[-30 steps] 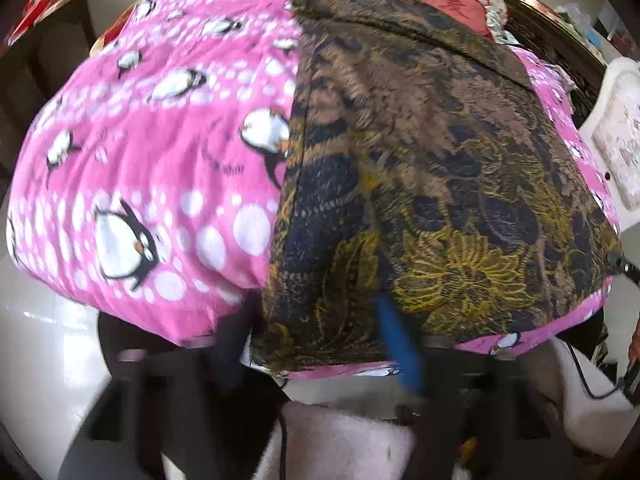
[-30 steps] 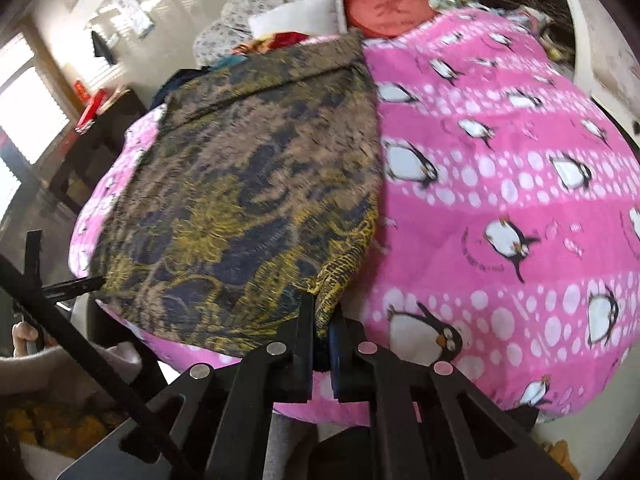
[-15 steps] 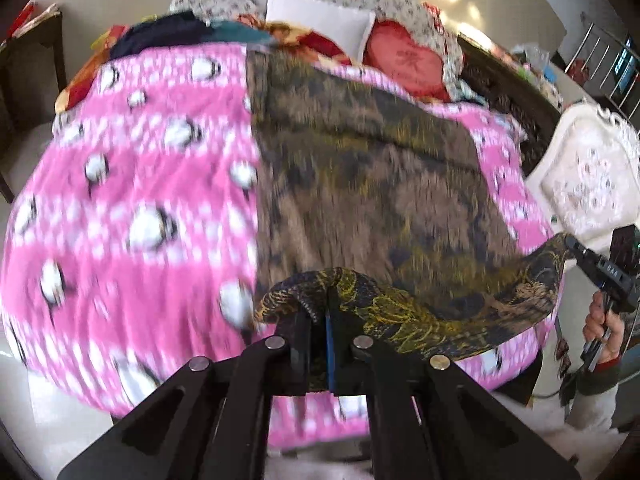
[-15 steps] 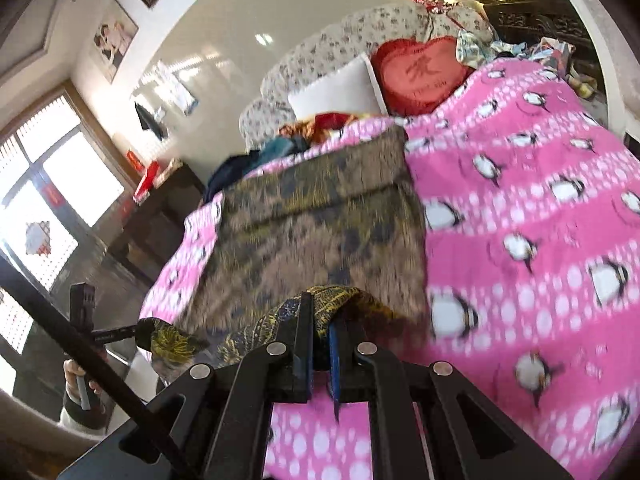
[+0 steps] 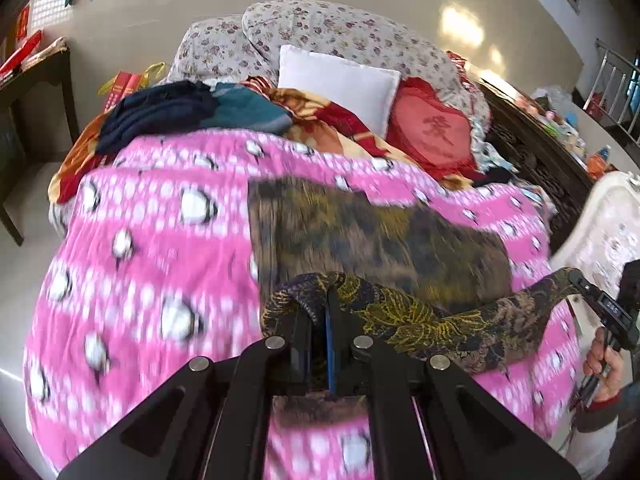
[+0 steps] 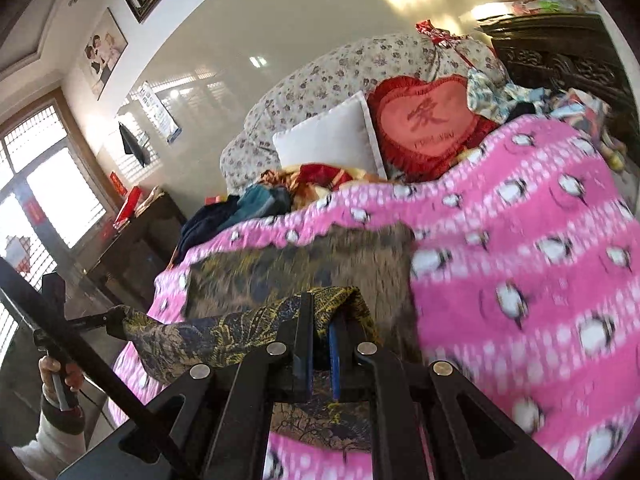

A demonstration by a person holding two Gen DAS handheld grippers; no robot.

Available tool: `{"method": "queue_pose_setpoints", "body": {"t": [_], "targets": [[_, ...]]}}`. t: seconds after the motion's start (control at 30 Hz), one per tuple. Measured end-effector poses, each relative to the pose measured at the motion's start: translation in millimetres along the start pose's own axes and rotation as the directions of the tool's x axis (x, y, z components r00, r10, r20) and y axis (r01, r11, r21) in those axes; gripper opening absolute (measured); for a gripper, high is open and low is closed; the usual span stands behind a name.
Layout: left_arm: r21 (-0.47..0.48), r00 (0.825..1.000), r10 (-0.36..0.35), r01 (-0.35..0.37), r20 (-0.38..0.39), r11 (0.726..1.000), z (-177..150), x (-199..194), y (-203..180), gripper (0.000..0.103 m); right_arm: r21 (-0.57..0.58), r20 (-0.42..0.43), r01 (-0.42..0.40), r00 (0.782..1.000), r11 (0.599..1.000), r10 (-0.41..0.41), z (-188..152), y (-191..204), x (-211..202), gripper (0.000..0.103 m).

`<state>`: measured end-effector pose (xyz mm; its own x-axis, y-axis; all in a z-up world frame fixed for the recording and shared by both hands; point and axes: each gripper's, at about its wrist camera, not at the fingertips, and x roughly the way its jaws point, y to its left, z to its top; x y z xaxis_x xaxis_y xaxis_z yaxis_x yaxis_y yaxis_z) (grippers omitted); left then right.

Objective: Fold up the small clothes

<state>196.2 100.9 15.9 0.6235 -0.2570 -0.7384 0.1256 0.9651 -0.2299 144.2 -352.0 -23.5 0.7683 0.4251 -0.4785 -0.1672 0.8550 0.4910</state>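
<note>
Leftmost, the left hand-held gripper (image 5: 318,320) pinches one near corner of the dark gold-patterned cloth (image 5: 360,236), its jaws pressed together on the fabric. Between both grippers the near hem hangs lifted in a sagging band above the pink penguin blanket (image 5: 152,248), while the far part of the cloth lies flat on the bed. Rightmost, the right hand-held gripper (image 6: 322,316) pinches the other near corner.
</note>
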Motion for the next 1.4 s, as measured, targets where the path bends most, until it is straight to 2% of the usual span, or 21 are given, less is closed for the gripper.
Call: {"method": "queue_pose_setpoints", "body": {"t": [0.2,0.27,0.37,0.47,0.5,0.53,0.57,0.6,0.63,0.67,0.73,0.77,0.87,0.97,1.03,1.1,1.2,1.27,1.33,1.4], "targets": [[-0.045,0.999,0.050,-0.051,-0.018,0.998,61,66,2,0.005,0.058,-0.004,0.035,0.999,0.998,-0.035,41,-25,64,0.007],[-0.055,0.998,0.049,-0.051,-0.034,0.997,77,91,3,0.005,0.076,-0.025,0.079,0.997,0.994,-0.077,47,-38,91,0.007],[-0.061,0.996,0.057,-0.061,-0.066,0.996,91,128,4,0.006,0.119,-0.054,0.144,0.989,0.982,-0.138,51,-59,127,0.007],[-0.089,0.991,0.057,-0.068,-0.123,0.994,98,159,14,0.009,0.237,-0.080,0.161,0.986,0.958,-0.146,52,-85,153,0.008],[-0.098,0.989,0.056,-0.070,-0.138,0.993,97,163,17,0.011,0.249,-0.098,0.181,0.982,0.951,-0.161,50,-88,156,0.013],[-0.100,0.988,0.057,-0.071,-0.144,0.992,97,163,21,0.017,0.249,-0.101,0.209,0.977,0.946,-0.190,48,-89,155,0.022],[-0.095,0.989,0.061,-0.074,-0.134,0.993,95,158,23,0.033,0.242,-0.089,0.221,0.975,0.945,-0.205,46,-86,150,0.028],[-0.088,0.991,0.078,-0.088,-0.113,0.992,95,151,26,0.045,0.231,-0.065,0.223,0.975,0.947,-0.213,44,-82,141,0.043],[-0.082,0.990,0.123,-0.128,-0.072,0.988,93,139,29,0.072,0.220,-0.040,0.218,0.976,0.951,-0.214,42,-76,131,0.055],[-0.086,0.988,0.153,-0.155,-0.030,0.984,92,127,32,0.081,0.201,-0.019,0.210,0.977,0.957,-0.210,40,-69,122,0.056],[-0.085,0.989,0.145,-0.142,0.028,0.986,88,106,34,0.081,0.133,0.001,0.170,0.985,0.977,-0.171,38,-50,109,0.056],[-0.064,0.992,0.123,-0.121,0.022,0.991,86,99,31,0.081,0.090,-0.010,0.138,0.990,0.986,-0.138,35,-38,108,0.056],[0.034,0.995,0.096,-0.096,-0.018,0.995,70,91,11,0.081,-0.052,-0.131,0.081,0.988,0.995,-0.087,17,-5,126,0.055],[0.133,0.989,0.109,-0.095,-0.099,0.986,46,106,-14,0.081,-0.102,-0.200,0.086,0.974,0.991,-0.105,3,5,150,0.052],[0.189,0.982,0.123,-0.095,-0.144,0.977,38,124,-28,0.081,-0.094,-0.209,0.118,0.968,0.989,-0.135,3,-2,165,0.049],[0.227,0.973,0.179,-0.143,-0.149,0.963,40,146,-38,0.081,-0.068,-0.202,0.136,0.968,0.988,-0.147,10,-11,181,0.049],[0.189,0.966,0.225,-0.199,-0.127,0.962,64,175,-39,0.081,-0.084,-0.178,0.205,0.960,0.975,-0.217,28,-17,211,0.049],[0.115,0.963,0.232,-0.217,-0.139,0.969,84,196,-28,0.081,-0.105,-0.165,0.255,0.949,0.961,-0.269,36,-22,230,0.049],[0.075,0.963,0.235,-0.227,-0.130,0.971,96,203,-22,0.081,-0.059,-0.175,0.295,0.938,0.954,-0.300,41,-34,246,0.049],[0.037,0.960,0.260,-0.257,-0.100,0.966,106,199,-13,0.081,-0.038,-0.149,0.329,0.932,0.944,-0.331,47,-37,246,0.049]]}}
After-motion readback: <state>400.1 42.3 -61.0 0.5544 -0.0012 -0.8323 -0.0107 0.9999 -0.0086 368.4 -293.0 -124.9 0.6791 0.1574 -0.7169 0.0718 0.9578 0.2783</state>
